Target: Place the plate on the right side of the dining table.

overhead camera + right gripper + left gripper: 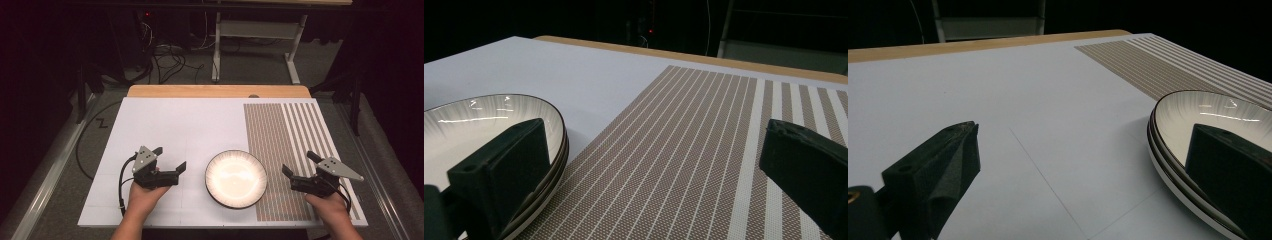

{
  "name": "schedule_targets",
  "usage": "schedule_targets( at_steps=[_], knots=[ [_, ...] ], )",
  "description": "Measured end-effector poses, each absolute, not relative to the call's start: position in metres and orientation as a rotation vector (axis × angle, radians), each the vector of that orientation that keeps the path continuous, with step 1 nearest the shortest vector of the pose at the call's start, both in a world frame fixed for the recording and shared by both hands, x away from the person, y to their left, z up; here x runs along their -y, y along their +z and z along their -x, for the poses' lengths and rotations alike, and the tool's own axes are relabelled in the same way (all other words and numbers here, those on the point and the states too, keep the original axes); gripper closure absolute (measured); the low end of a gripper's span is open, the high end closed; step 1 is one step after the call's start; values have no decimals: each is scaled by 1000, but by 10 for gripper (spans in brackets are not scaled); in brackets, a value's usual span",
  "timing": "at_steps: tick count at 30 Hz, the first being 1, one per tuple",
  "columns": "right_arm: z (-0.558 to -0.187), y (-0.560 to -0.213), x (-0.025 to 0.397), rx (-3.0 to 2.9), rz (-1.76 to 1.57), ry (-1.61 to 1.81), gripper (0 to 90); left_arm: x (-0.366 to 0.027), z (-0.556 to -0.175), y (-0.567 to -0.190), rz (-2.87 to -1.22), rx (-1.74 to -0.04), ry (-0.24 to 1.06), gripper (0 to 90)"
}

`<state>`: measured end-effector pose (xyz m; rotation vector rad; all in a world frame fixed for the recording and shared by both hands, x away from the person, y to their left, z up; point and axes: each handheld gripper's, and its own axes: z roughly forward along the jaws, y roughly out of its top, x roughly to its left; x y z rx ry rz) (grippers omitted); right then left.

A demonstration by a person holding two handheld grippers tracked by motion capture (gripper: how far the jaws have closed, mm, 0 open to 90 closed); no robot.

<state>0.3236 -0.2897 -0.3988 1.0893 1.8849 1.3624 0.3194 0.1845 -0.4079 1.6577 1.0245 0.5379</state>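
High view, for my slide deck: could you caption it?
Two hand-held grippers, left and right, open on either side of stacked plates on a white table.

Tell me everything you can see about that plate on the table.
The plate is round and shallow, glossy like glazed ceramic, cream-white inside with faint radial streaks and a thin dark rim. From the gripper views it looks like two stacked plates. It sits flat near the table's front edge, partly on the striped mat. It is empty, and both open hand-held grippers flank it without touching.

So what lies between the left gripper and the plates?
Nothing: in the high view, bare white table separates the open left gripper from the stacked plates.
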Motion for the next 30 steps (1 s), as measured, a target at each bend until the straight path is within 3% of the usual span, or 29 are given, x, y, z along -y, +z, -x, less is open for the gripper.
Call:
schedule_targets(
  at_steps=[30],
  knots=[
    [-323, -400, 286, -1922, -1059, 1348, 12, -186, -319, -407, -1637, -1020, 546, 19]
  ],
)
